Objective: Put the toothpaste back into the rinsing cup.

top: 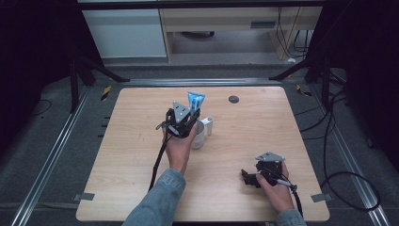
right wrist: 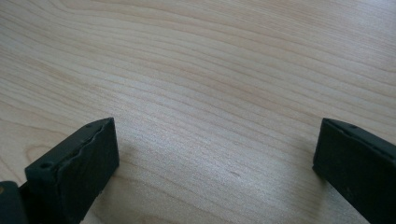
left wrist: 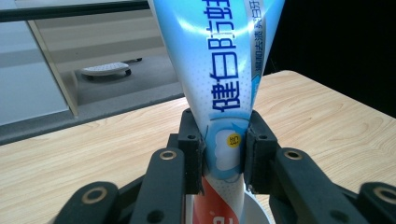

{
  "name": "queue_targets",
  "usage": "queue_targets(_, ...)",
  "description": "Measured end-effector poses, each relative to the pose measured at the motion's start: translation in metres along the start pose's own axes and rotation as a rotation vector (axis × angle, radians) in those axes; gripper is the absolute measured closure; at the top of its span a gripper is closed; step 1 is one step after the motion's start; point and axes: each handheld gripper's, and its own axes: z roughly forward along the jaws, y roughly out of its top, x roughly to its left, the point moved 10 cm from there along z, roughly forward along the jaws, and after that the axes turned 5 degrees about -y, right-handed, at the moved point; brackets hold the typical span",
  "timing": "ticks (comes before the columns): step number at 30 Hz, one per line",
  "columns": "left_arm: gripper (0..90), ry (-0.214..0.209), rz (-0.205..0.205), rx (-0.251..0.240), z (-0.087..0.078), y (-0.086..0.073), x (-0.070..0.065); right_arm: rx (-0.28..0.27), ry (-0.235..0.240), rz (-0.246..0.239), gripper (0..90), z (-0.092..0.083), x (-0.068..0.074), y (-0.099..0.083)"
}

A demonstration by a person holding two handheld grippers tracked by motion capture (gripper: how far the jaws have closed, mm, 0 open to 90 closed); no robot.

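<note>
Wooden counter point(top: 141, 155) is carrying a white cup point(top: 199, 135), over which the left hand-held gripper point(left wrist: 223, 151) is clamping an upright toothpaste tube point(left wrist: 219, 65), seemingly mid-placement with release left, while the right hand-held gripper point(top: 250, 178) is resting released, empty, well apart.

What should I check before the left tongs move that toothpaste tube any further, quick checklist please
1. Grip on the toothpaste tube: ok, the left tongs are shut on its lower body, both pads touching.
2. Tube posture: ok, upright, crimped end up.
3. Tube over the white cup: ok, its lower end points down into the rim in the left gripper view.
4. Cap end seated in the cup: cannot tell, hidden by the tongs.
5. Small white object beside the cup: cannot tell what it is, or whether they touch.
6. Right tongs: ok, open, holding nothing, over bare table, away from the cup.
</note>
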Motion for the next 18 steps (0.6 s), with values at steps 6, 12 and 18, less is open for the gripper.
queue_targets(6,72.2,0.001,-0.001,0.007,0.001,-0.004,0.000,0.000,0.001,0.000,0.5,0.000,0.000,0.000)
queue_targets(12,72.1,0.008,-0.003,0.012,0.003,-0.007,0.001,0.000,0.000,0.000,0.4,0.000,0.000,0.000)
queue_targets(18,72.1,0.006,-0.007,0.020,0.005,-0.012,0.001,0.000,0.000,0.000,0.4,0.000,0.000,0.000)
